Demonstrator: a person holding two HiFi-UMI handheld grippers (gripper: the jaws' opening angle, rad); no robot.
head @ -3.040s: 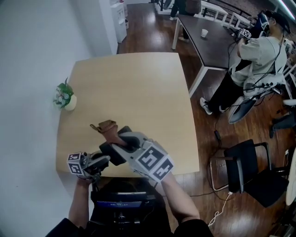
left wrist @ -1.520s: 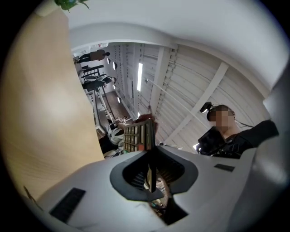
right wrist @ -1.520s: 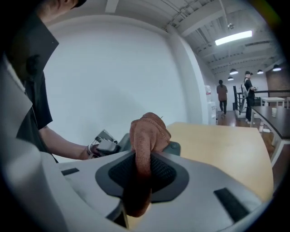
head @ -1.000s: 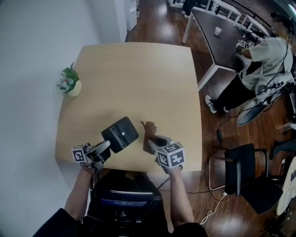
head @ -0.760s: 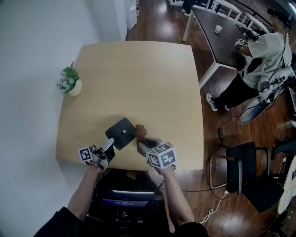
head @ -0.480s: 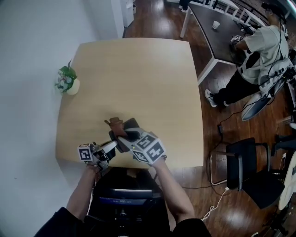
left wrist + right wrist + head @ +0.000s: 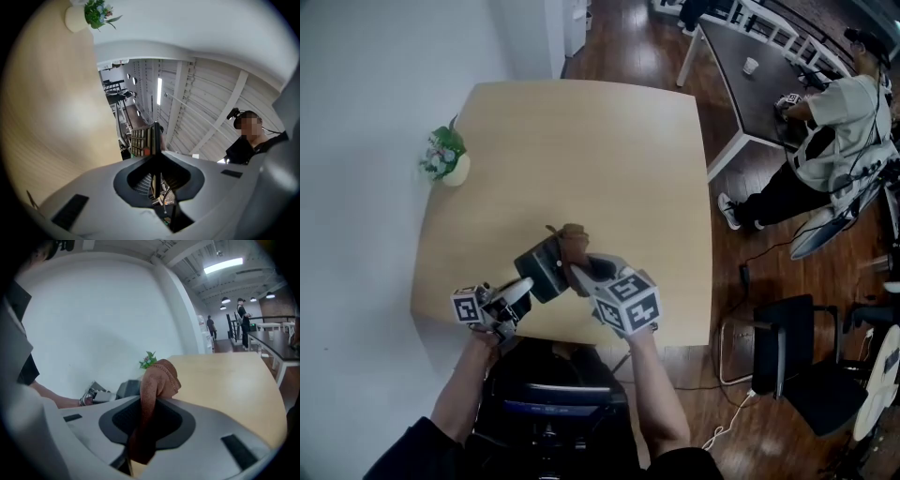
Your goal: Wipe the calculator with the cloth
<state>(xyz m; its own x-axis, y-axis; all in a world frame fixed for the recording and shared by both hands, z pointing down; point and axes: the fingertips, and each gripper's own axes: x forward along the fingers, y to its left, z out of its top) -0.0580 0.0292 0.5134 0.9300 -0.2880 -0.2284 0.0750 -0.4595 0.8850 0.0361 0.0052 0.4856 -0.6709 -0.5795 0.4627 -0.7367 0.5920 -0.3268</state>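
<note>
Left gripper [image 7: 523,286] pinches the black calculator [image 7: 542,270] by its near edge, lifted over the near part of the table [image 7: 581,150]. Right gripper [image 7: 579,272] clamps a brown cloth [image 7: 573,242] at the calculator's right edge. Potted plant [image 7: 445,157] far left.
</note>
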